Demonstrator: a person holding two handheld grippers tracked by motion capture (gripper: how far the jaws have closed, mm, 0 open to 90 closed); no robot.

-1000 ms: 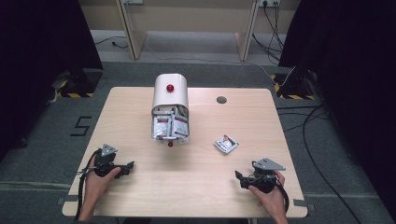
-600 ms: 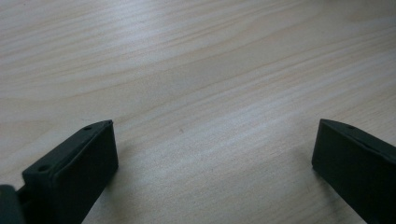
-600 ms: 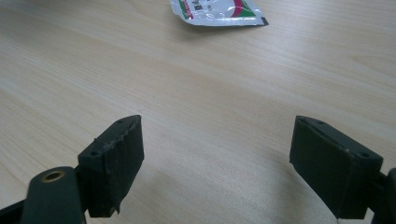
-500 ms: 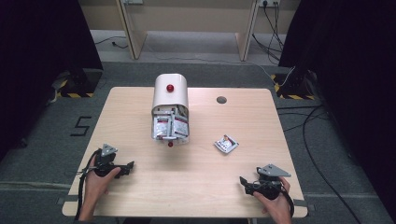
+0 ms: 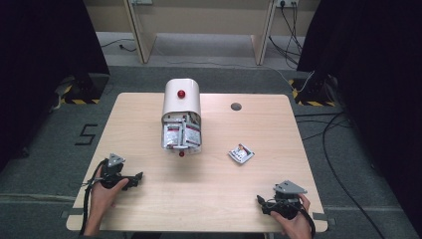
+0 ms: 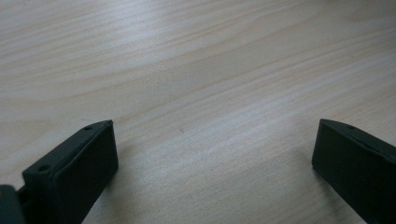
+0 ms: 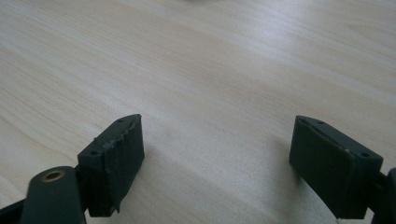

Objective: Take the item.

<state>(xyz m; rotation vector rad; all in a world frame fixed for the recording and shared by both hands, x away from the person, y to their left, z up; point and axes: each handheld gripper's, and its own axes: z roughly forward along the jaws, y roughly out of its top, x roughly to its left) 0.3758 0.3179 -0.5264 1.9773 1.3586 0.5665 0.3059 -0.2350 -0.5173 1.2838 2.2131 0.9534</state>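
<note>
Going from the left of the high view, the left gripper (image 5: 135,178) lies low over the near-left part of the wooden table (image 5: 249,129), held in the person's left hand (image 5: 107,186), and it sits where it sat in both earlier pictures, jaws pointing toward the table's middle. In the left gripper view that gripper (image 6: 212,154) has its jaws spread wide, with bare wood grain between them and nothing held. Farther in, at the table's middle toward the far edge, stands the white dispenser box (image 5: 181,102) with a red knob on top; its front flap (image 5: 180,137) is folded down on the table and packed with small sachets, unchanged from before. To its right, well apart from both grippers, a single loose sachet (image 5: 241,153) lies flat on the wood, in the same spot as a second ago. Beyond it, near the far edge, is a dark round hole (image 5: 236,106) in the tabletop. At the right, the right gripper (image 5: 261,201) has changed: a second ago it was farther in on the table, and now it has drawn back and down toward the near edge, close to the near-right corner, with the right hand (image 5: 293,219) partly over the rim. In the right gripper view this gripper (image 7: 217,149) is also spread wide over bare wood, gripping nothing.
</note>
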